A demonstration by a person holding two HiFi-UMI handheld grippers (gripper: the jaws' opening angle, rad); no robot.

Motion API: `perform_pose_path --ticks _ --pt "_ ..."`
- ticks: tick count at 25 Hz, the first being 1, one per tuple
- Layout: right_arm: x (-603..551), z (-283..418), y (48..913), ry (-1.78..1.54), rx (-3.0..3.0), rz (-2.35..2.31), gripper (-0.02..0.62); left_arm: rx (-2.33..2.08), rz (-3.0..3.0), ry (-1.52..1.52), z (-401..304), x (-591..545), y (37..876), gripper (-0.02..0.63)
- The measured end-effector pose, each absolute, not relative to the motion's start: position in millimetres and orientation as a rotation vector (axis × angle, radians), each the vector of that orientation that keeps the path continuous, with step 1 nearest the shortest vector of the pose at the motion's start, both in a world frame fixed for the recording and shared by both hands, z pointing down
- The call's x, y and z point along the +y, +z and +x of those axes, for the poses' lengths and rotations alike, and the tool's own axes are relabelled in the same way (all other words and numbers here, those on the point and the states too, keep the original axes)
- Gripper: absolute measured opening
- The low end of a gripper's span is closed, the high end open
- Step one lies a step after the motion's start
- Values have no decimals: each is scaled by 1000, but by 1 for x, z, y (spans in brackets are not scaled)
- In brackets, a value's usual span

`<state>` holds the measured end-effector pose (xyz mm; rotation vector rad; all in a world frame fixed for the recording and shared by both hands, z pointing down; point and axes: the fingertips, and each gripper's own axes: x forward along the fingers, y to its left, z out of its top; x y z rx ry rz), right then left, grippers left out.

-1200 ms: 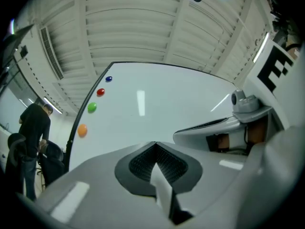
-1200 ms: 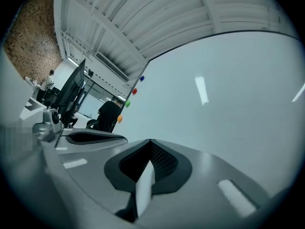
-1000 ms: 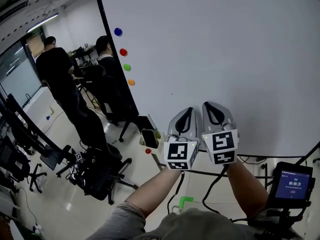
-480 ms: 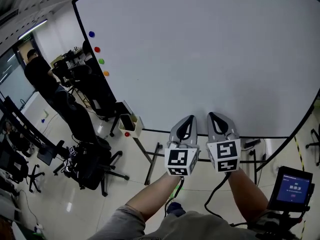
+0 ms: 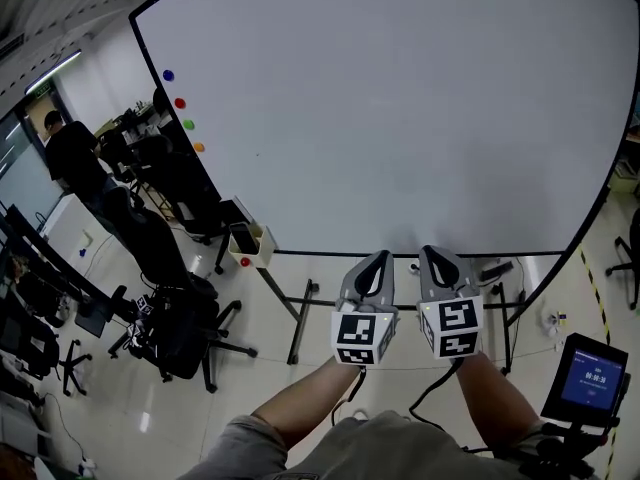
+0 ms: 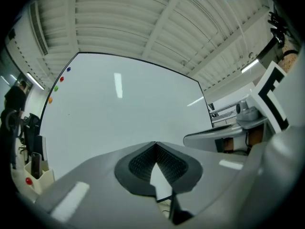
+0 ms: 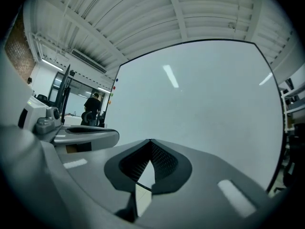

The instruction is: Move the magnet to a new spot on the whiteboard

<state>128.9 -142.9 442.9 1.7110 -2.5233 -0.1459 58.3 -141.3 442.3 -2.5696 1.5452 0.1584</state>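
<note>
As you hold the two grippers side by side before the lower edge of the whiteboard (image 5: pixel 400 108), the left gripper (image 5: pixel 381 256) and the right gripper (image 5: pixel 428 251) each show jaws closed tip to tip, with nothing between them. The blue magnet (image 5: pixel 167 74), red magnet (image 5: pixel 180 102), green magnet (image 5: pixel 188 124) and orange magnet (image 5: pixel 199 147) form a slanted column at the board's upper left, well apart from both grippers.

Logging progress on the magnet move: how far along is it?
Done: apparently nothing; the coloured magnets sit in a column at the upper left of the whiteboard. In hand: nothing; the left gripper and right gripper are shut and empty, low near the board's bottom edge. Left: reach a magnet, grip it, place it elsewhere.
</note>
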Motion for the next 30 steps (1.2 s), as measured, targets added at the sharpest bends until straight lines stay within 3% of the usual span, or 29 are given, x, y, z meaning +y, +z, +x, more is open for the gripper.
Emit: perform_pose_path --ticks 30 --pt "-141 119 430 -202 -2444 1761 3 1454 -2659 225 57 -146 439 0"
